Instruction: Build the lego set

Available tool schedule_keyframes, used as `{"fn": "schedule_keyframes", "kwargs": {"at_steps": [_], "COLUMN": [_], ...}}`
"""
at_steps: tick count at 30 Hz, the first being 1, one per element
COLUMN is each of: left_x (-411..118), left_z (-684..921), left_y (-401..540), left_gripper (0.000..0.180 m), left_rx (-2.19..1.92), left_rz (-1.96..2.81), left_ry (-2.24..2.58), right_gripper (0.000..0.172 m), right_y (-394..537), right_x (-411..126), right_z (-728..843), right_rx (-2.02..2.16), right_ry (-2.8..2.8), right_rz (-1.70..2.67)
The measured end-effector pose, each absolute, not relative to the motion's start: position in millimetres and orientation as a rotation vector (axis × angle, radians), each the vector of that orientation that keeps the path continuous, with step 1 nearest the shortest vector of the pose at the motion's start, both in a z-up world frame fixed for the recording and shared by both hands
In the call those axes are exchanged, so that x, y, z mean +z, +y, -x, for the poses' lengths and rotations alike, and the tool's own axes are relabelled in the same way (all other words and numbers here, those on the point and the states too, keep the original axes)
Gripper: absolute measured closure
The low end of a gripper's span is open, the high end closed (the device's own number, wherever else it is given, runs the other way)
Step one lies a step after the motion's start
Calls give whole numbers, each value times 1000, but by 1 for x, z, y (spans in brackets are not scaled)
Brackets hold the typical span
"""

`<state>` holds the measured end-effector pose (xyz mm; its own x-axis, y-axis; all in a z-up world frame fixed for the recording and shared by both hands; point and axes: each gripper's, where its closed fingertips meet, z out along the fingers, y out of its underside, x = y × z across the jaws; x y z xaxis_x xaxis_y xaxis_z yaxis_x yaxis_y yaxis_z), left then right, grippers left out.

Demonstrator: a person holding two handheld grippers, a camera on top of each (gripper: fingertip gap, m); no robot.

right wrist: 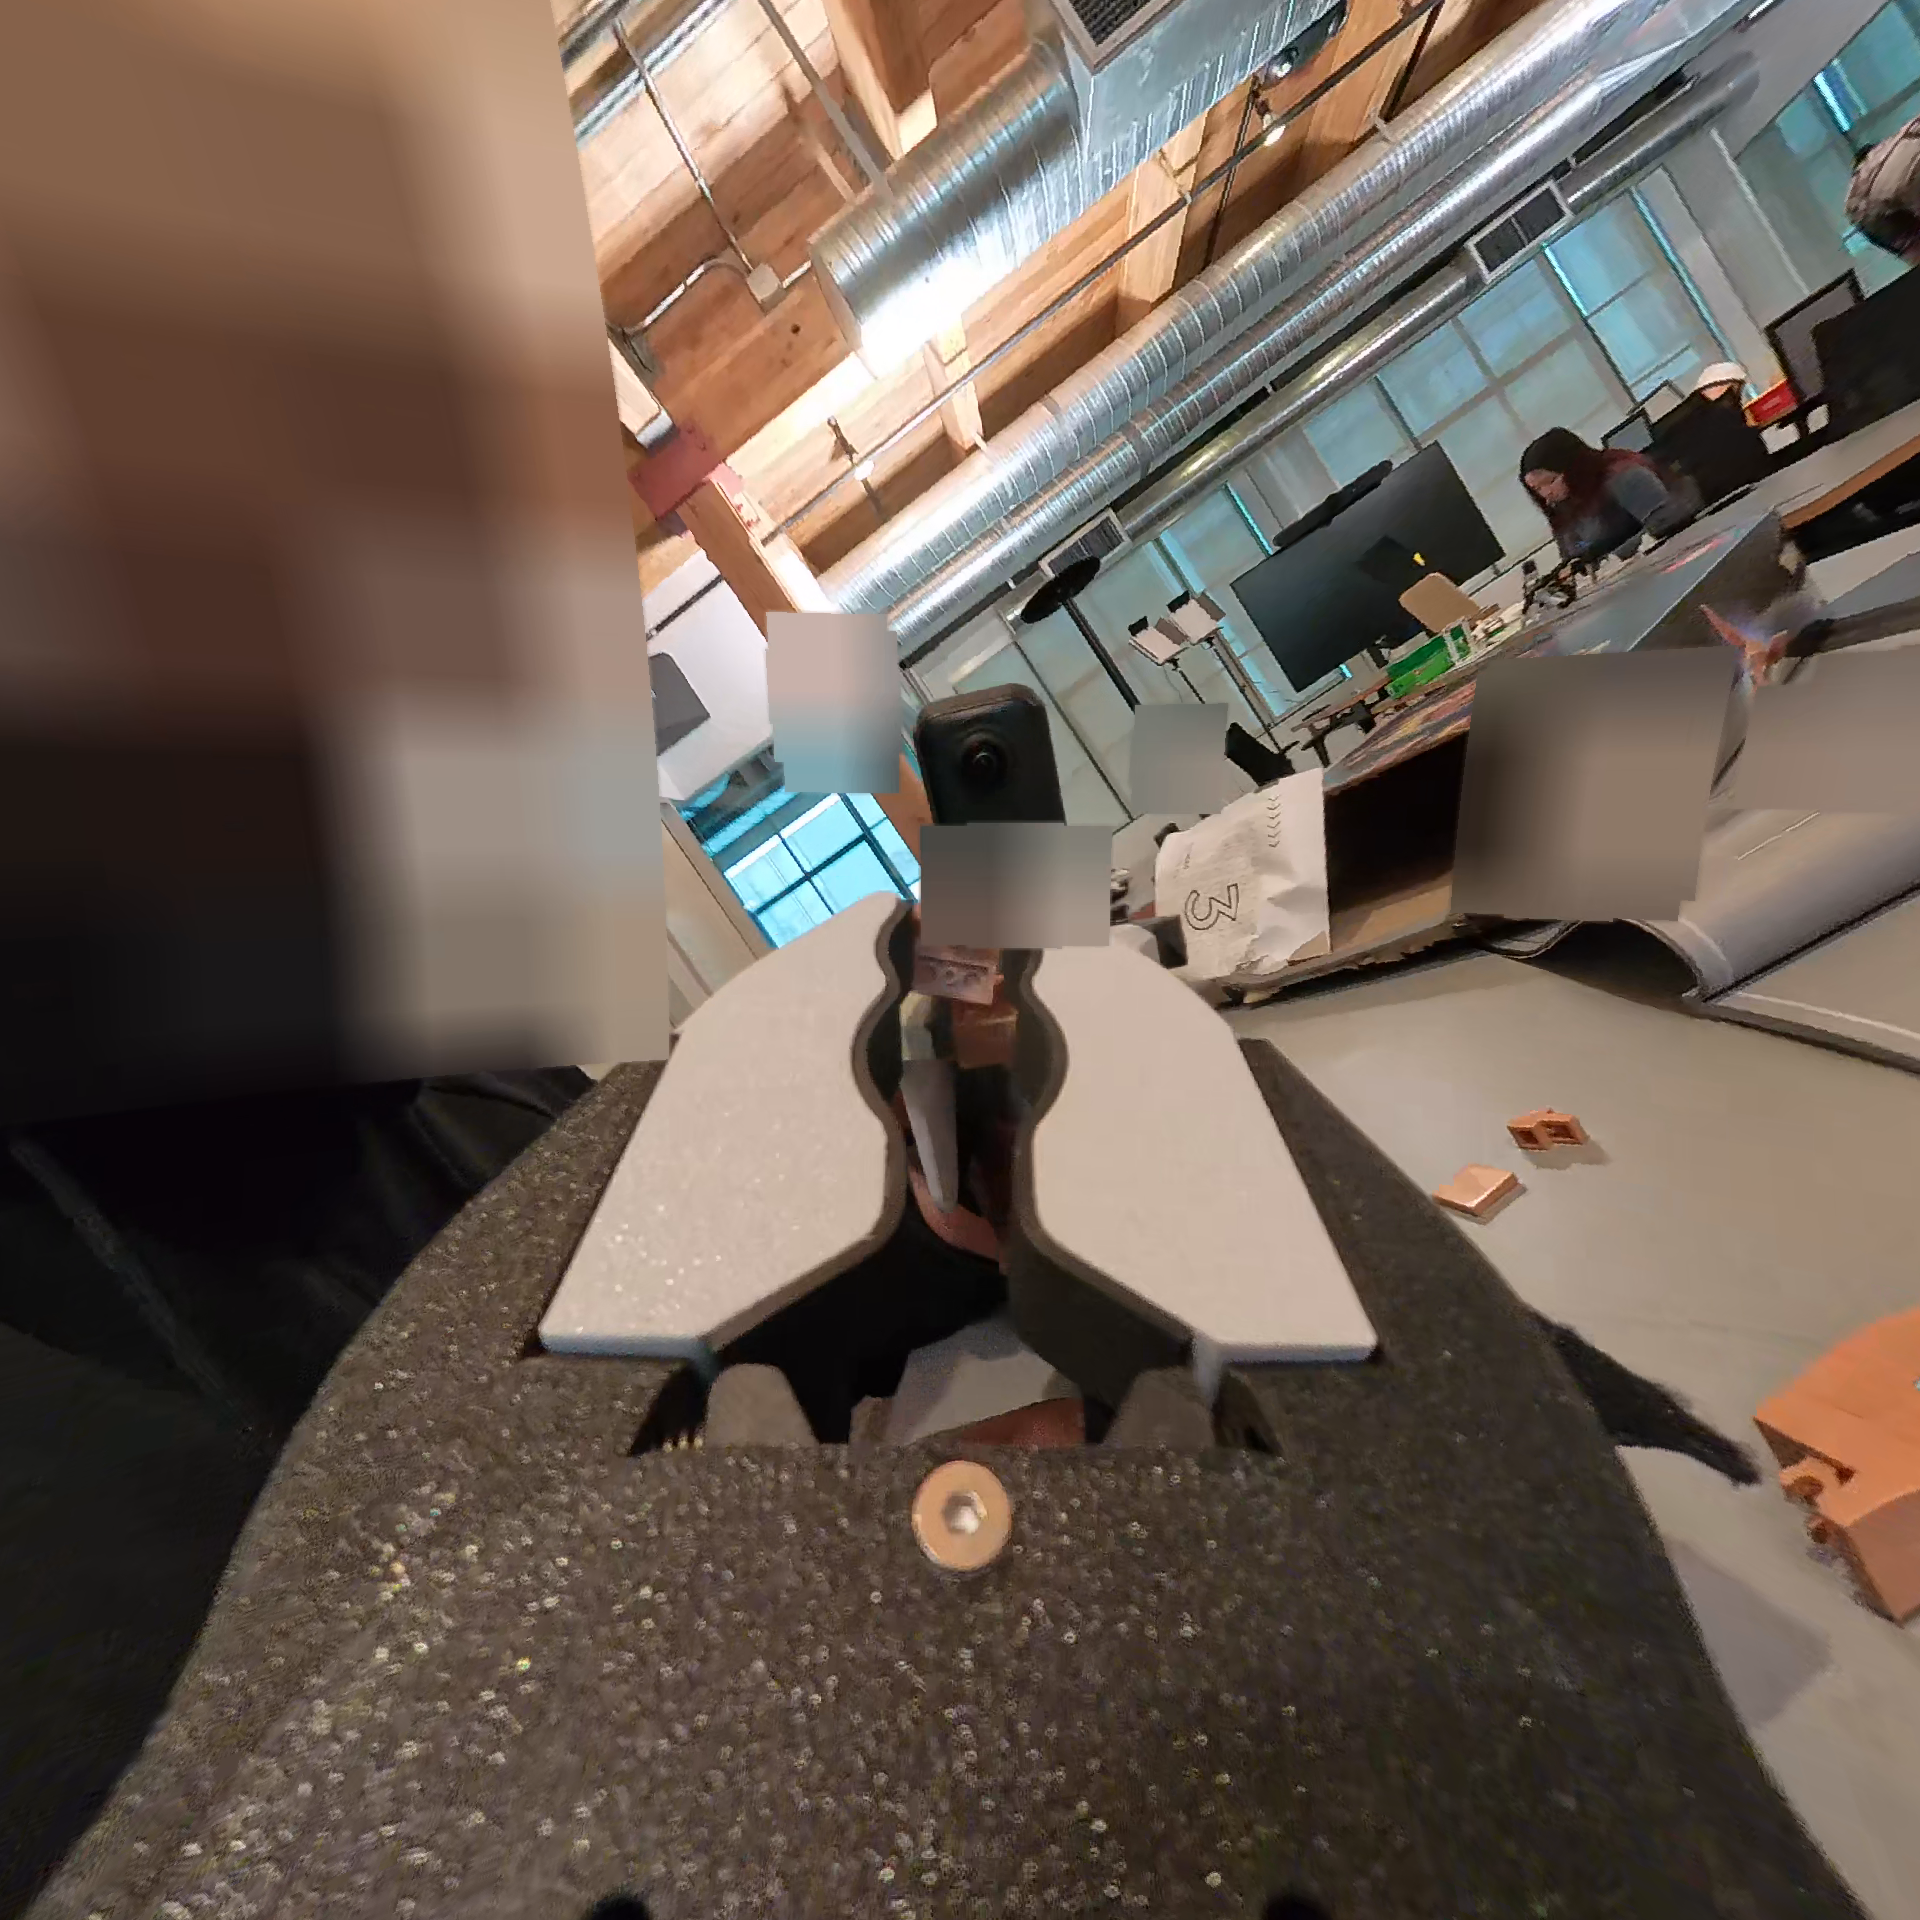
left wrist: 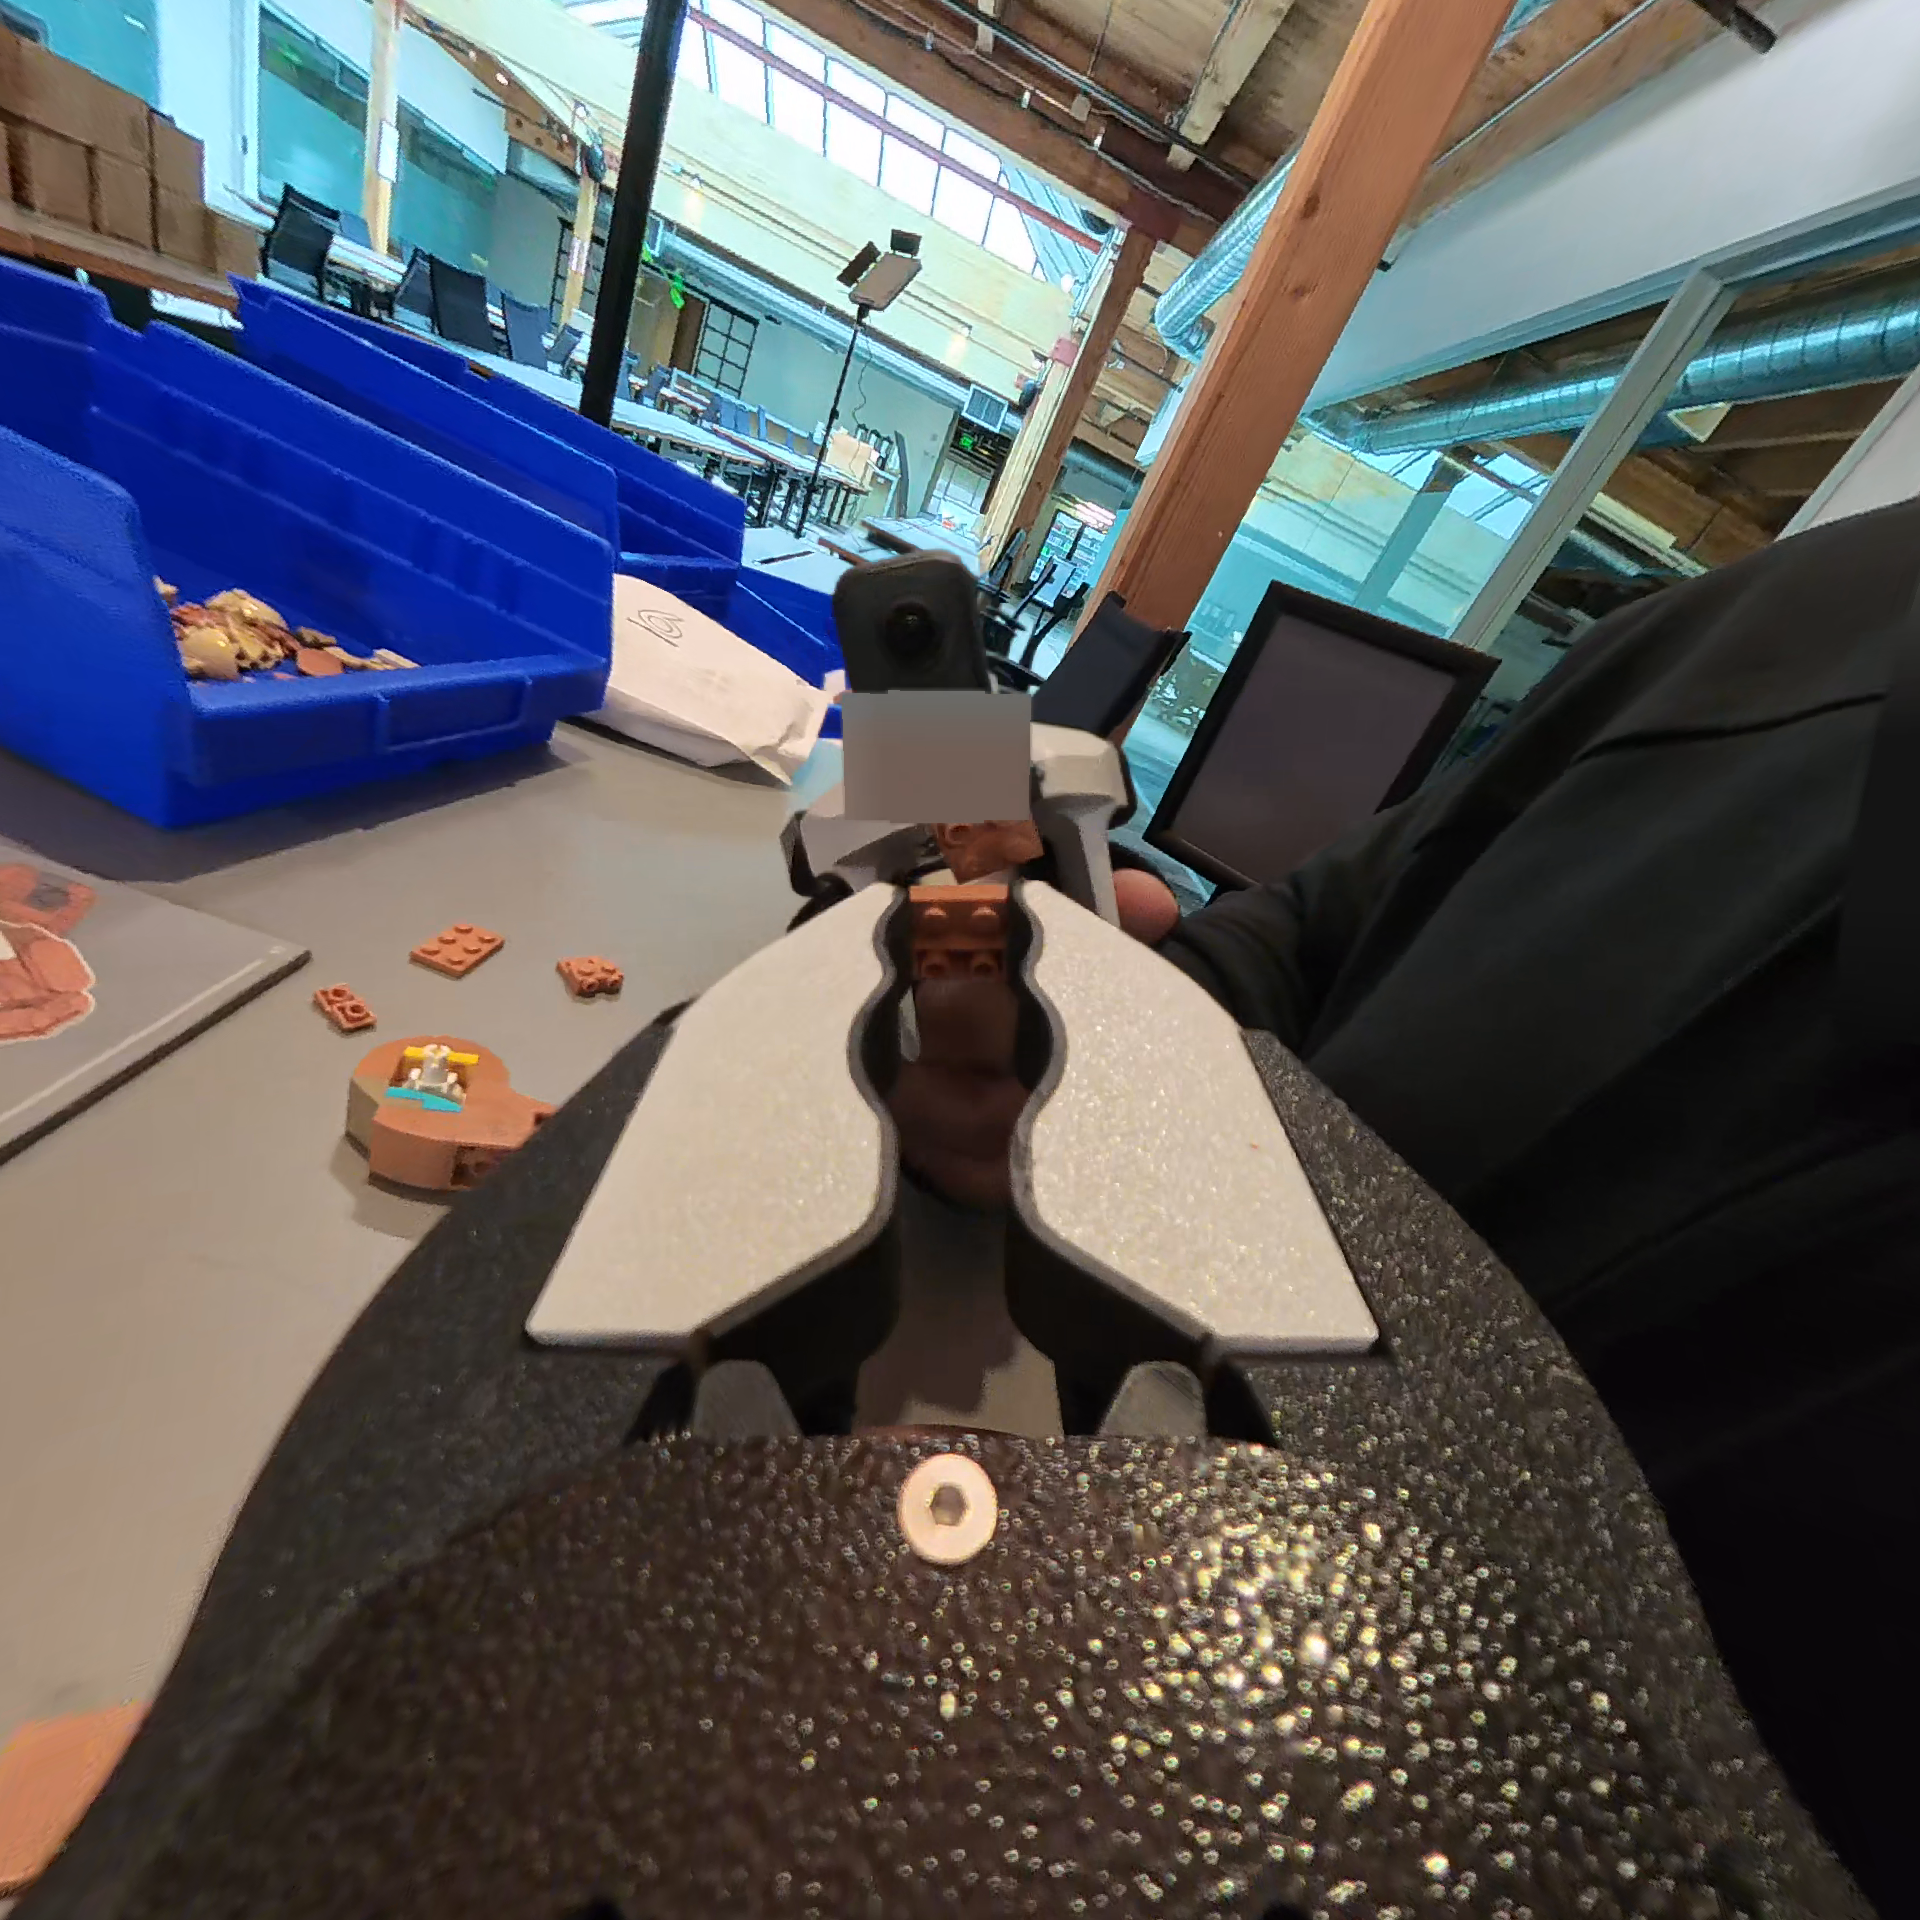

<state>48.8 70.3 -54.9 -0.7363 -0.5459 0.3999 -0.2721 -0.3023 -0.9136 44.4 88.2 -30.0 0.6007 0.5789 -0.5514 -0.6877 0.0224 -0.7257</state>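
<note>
My two grippers face each other tip to tip, raised above the grey table point(left wrist: 623, 852). My left gripper point(left wrist: 958, 906) is shut on a small reddish-brown studded brick piece point(left wrist: 958, 935), with both pads against its sides. Just beyond it, my right gripper point(left wrist: 989, 862) holds another reddish-brown brick point(left wrist: 992, 844) close to the first one. In the right wrist view my right gripper point(right wrist: 961, 961) is shut on this small brown studded brick point(right wrist: 956, 977). The left gripper's camera point(right wrist: 987, 764) stands right behind it. I cannot tell whether the two bricks touch.
Blue bins point(left wrist: 312, 582) with several brick pieces stand at the back left. Loose brown plates point(left wrist: 457, 948) and a round brown build point(left wrist: 436, 1107) lie on the table. A printed sheet point(left wrist: 104, 987) lies left. A person's dark sleeve point(left wrist: 1558, 935) is at the right. More brown pieces point(right wrist: 1548, 1130) and a booklet point(right wrist: 1818, 935) show in the right wrist view. Less than 4 cm separates the two grippers' tips.
</note>
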Motion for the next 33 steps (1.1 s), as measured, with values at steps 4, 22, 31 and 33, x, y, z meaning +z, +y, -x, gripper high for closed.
{"fn": "schedule_keyframes", "kwargs": {"at_steps": [4, 22, 31, 33], "left_x": [-53, -47, -45, -46], "left_z": [-46, -38, -38, -39], "left_y": [67, 65, 65, 65], "left_gripper": [164, 164, 165, 165], "left_rx": [-2223, -2478, -2529, -2534], "left_rz": [1046, 1076, 1052, 1061], "left_ry": [1736, 1676, 1617, 1601], "right_gripper": [155, 156, 156, 155], "right_y": [89, 90, 90, 90], "right_x": [-32, -32, -31, -32], "right_z": [-42, -35, -34, -35], "right_rx": [928, 819, 783, 780], "right_ry": [81, 10, 13, 19], "right_rz": [1223, 1247, 1245, 1246]}}
